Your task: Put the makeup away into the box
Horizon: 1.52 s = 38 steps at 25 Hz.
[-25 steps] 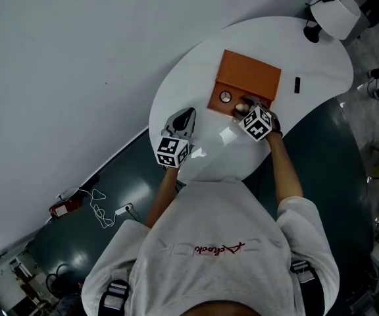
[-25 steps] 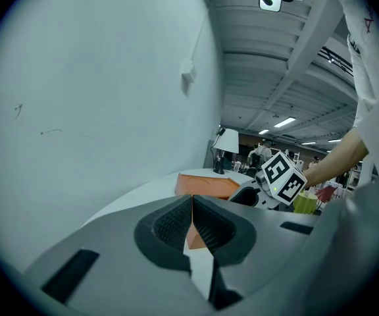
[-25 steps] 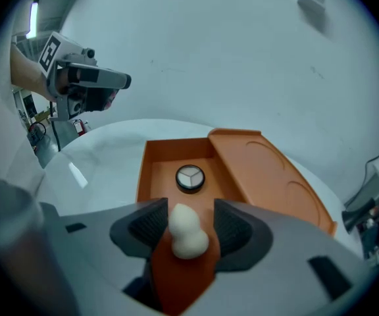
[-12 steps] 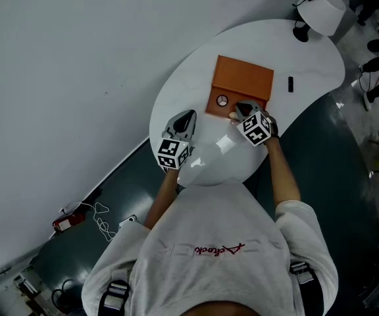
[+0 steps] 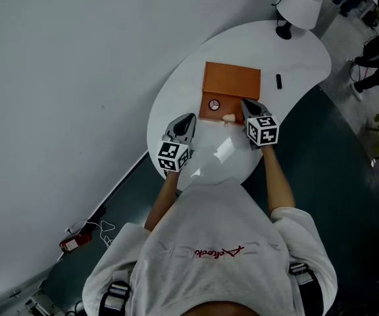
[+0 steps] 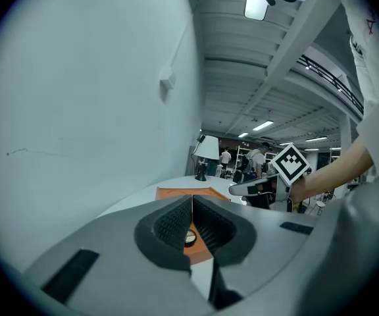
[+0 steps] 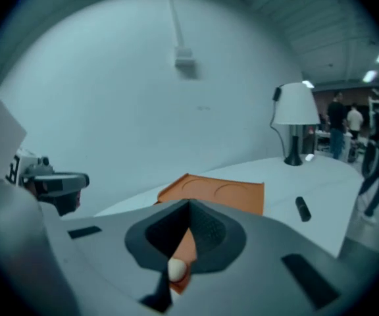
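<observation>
Two grippers: both of mine are closed on nothing; the left gripper (image 5: 181,125) hovers over the near side of the white table (image 5: 301,54), short of the box.
Right gripper (image 5: 247,107): pads pressed together and empty. A second ago it sat low over the front of the orange box (image 5: 232,81); now it has lifted and drawn back towards me.
Beige sponge (image 5: 229,118): lies in the box's front compartment, just beside the round compact (image 5: 214,105).
Meaning: I judge this piece put away.
Sponge against my tool: below and just left of my right tips, not touching. In the right gripper view it peeks out under the closed pads.
Left over: a black tube (image 5: 278,81) lies on the table, outside the box on its right, probably my next pick.
</observation>
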Each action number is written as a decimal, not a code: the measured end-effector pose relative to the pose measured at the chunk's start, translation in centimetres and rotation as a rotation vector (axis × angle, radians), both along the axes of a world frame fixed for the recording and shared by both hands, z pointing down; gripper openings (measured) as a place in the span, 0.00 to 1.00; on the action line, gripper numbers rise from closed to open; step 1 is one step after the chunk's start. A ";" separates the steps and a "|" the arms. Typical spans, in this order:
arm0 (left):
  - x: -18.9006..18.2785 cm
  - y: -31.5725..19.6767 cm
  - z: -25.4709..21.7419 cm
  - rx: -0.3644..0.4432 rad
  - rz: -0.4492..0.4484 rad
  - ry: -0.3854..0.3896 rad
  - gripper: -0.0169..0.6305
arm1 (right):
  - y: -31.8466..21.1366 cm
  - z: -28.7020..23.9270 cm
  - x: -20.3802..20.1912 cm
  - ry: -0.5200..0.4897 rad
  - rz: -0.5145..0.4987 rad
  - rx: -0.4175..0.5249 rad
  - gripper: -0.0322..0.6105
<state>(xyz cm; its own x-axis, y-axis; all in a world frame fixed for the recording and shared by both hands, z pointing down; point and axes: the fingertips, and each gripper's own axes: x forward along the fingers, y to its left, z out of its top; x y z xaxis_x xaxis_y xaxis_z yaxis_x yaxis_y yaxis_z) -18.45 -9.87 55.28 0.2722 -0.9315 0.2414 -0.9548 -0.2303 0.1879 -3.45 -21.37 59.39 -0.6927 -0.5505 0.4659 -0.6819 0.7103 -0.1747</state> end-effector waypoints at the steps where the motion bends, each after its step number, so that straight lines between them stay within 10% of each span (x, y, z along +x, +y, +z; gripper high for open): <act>1: 0.4 -0.3 -0.2 0.005 0.014 0.000 0.05 | -0.3 -0.7 1.1 -0.048 0.058 -0.007 0.08; 20: 14.3 -2.5 -1.1 0.048 0.359 0.028 0.05 | 5.6 -0.6 20.3 0.033 0.482 0.036 0.08; 38: 15.5 -4.9 2.6 -0.044 0.323 0.023 0.05 | 4.0 5.0 20.8 0.067 0.424 -0.077 0.08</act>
